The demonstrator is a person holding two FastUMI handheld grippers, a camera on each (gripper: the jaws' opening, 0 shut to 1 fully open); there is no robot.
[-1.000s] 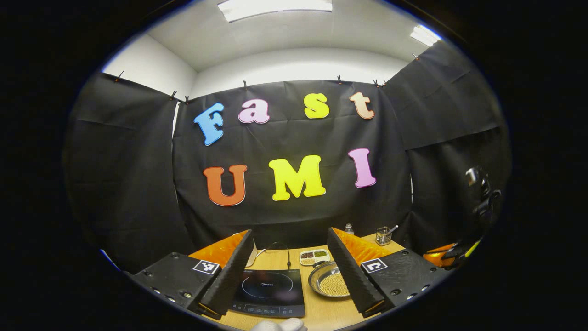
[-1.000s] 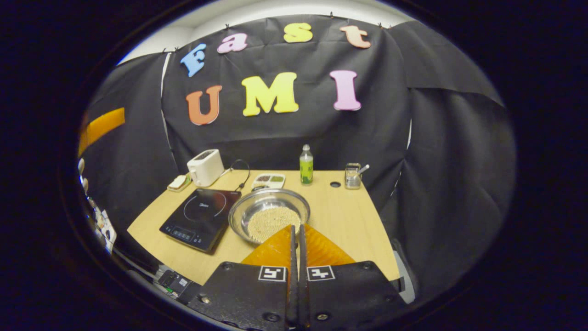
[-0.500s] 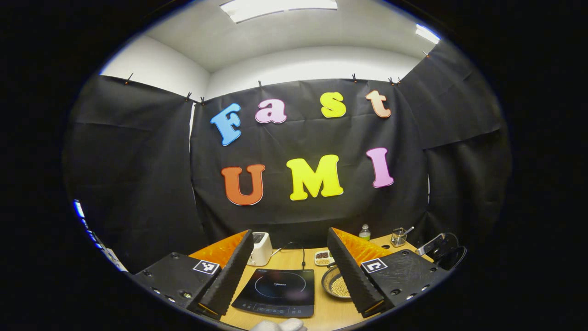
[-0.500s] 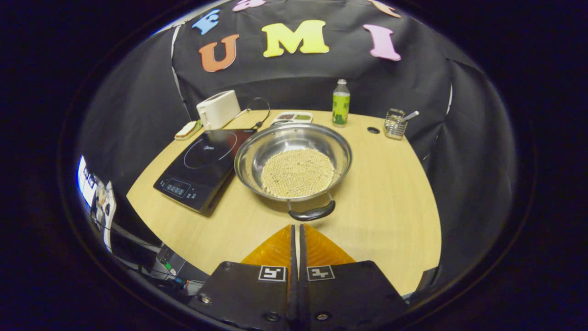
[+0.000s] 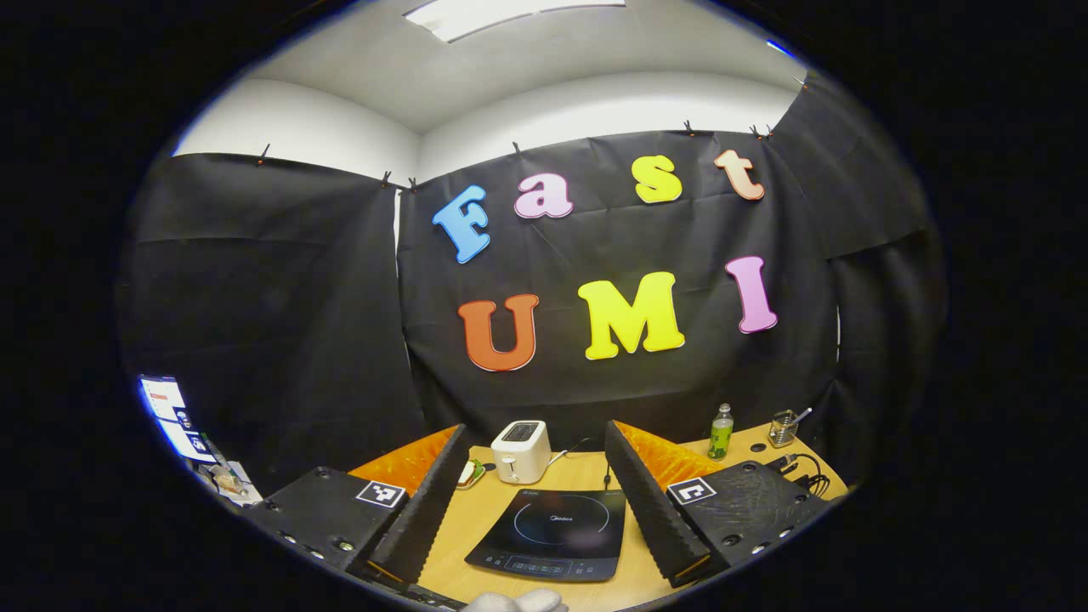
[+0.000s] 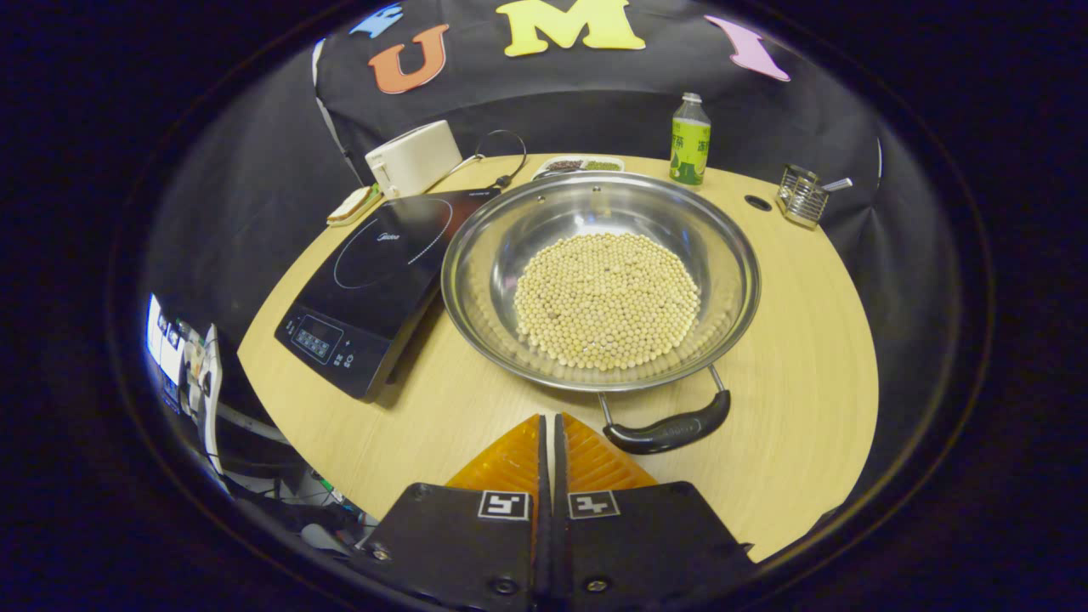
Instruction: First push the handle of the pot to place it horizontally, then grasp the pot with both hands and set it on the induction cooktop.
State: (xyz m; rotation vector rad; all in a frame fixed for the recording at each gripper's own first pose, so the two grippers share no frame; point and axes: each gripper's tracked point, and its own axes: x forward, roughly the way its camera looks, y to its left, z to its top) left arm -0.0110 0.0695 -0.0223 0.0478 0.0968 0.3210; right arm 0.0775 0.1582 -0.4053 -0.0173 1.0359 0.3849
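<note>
Pot [image 6: 600, 280] looms closer now; your shut right hand-held gripper [image 6: 548, 425] nears its handle [image 6: 667, 432] (left hand-held gripper [image 5: 537, 463] wide, aloft).

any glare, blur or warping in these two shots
Right gripper view: sharp, fisheye bows the table edge; soft reflections inside the pot. Left gripper view: ceiling light blown out, cooktop sheen faint, walls curve toward the edges.

Left view level, far; right view steep, near; both share cooktop [image 5: 551, 534]
</note>
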